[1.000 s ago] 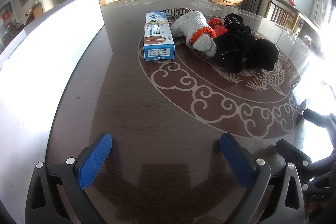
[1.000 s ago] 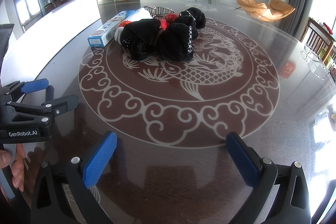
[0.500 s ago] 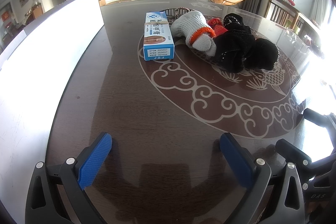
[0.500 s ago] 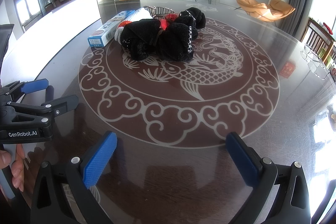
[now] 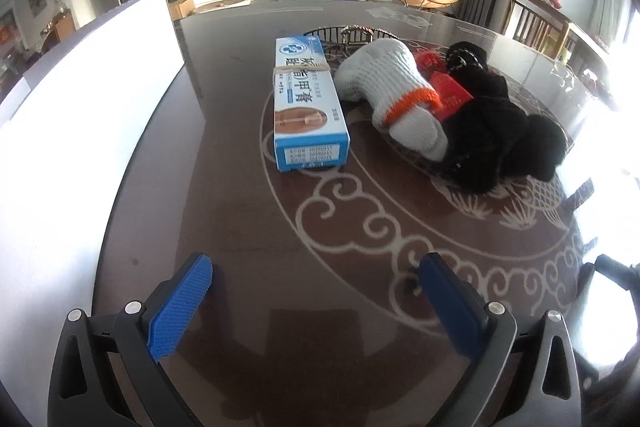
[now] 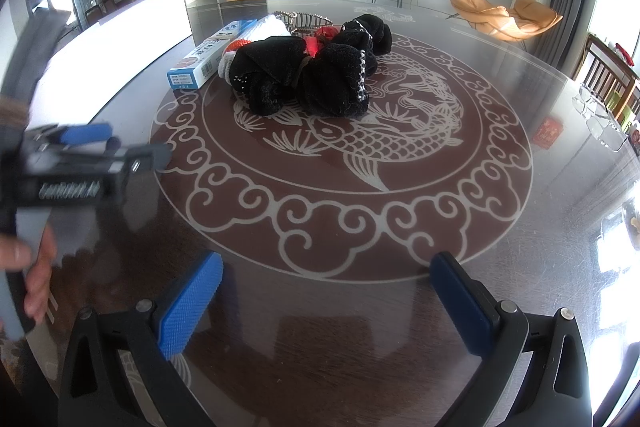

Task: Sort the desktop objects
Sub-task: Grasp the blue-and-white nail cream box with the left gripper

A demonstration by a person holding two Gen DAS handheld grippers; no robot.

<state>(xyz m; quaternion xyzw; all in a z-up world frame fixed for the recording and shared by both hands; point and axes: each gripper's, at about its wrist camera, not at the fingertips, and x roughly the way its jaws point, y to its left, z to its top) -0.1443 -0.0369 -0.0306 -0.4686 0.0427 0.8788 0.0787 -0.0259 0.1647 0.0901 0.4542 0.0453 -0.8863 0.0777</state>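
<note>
The sorting looks barely begun; nothing is held, and the objects lie in one cluster at the far side of the round table (image 6: 500, 227) with its fish medallion. The left gripper (image 5: 316, 291) hovers low over bare tabletop with its blue pads spread wide and empty; the right gripper (image 6: 326, 287) is likewise spread and empty, nearer the table's middle. A blue-and-white carton (image 5: 306, 107) lies flat with its long side just beside a white knit glove with an orange band (image 5: 394, 95); the glove touches a red packet (image 5: 448, 93), which is tucked against a heap of black fuzzy fabric (image 6: 304, 79); behind them sits a wire basket (image 5: 352, 33), partly hidden. I judge this the approach step; the carton is the nearest and cleanest target for the left gripper, calling for a reach forward and a grip across its narrow width; the soft pieces overlap, so lifting one may drag its neighbours. Where each item belongs is not shown, though the basket seems a likely place.
</note>
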